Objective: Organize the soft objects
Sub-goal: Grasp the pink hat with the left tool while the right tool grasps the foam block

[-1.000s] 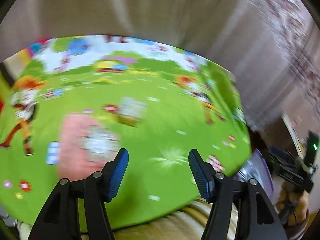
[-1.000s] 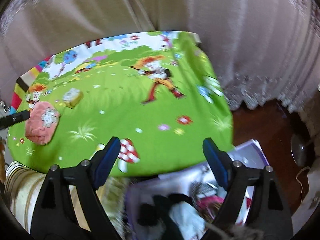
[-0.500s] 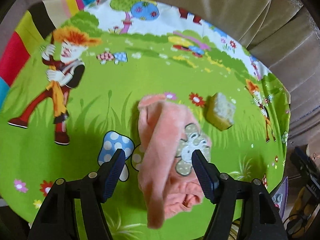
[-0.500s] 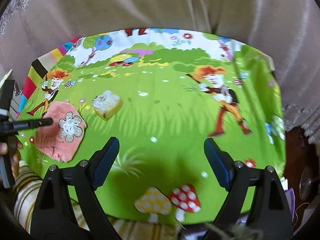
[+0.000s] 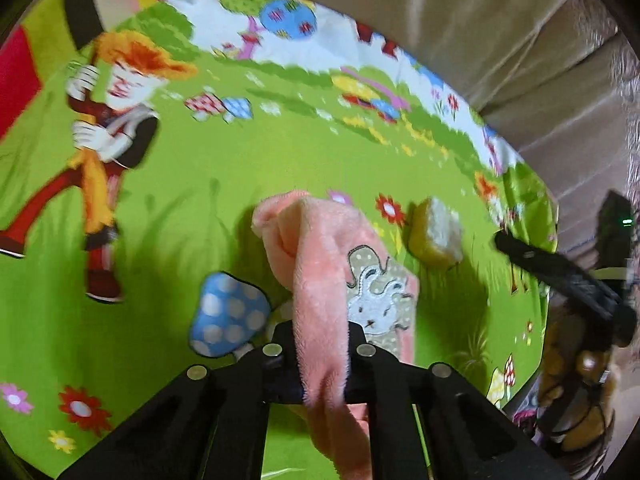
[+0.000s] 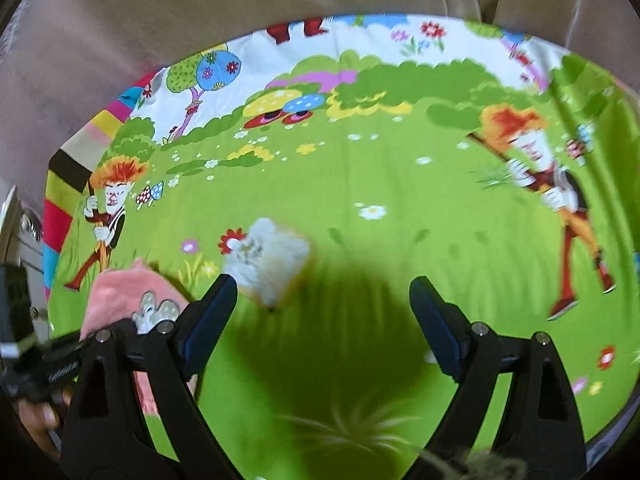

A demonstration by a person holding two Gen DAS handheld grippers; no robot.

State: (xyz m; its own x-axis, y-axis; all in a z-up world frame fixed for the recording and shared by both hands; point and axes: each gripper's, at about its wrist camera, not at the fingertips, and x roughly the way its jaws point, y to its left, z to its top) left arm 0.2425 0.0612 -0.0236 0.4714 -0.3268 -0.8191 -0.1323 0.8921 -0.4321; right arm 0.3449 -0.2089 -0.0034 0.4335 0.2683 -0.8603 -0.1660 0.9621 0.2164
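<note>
- Pinching the pink cloth (image 5: 320,280) is the left gripper (image 5: 320,360), left wrist view: jaws fully closed on a fold of the fleece near its bunny patch, rest of the cloth trailing up over the green printed sheet (image 5: 160,240) and a tail hanging below the jaws.
- Risk here: grip is on one bunched ridge only, so a lift prob. unrolls the cloth & it drags or slips out; the plush fabric gives little bite.
- Yellow-white plush block (image 5: 436,236) sits just beside the cloth, to its right; a swinging tail could knock it.
- Right wrist view: right gripper (image 6: 324,320) wide apart, nothing btwn the jaws, touching nothing I can see. Plush block (image 6: 272,268) lies near the left finger (image 6: 212,312), off-centre.
- Risk: closing from this offset would clip a corner & shove the block away, or nip the sheet (image 6: 400,220) instead.
- Both tools work close together at the cloth (image 6: 120,296); the left gripper (image 6: 60,360) is at the frame edge, so a bump is possible.
</note>
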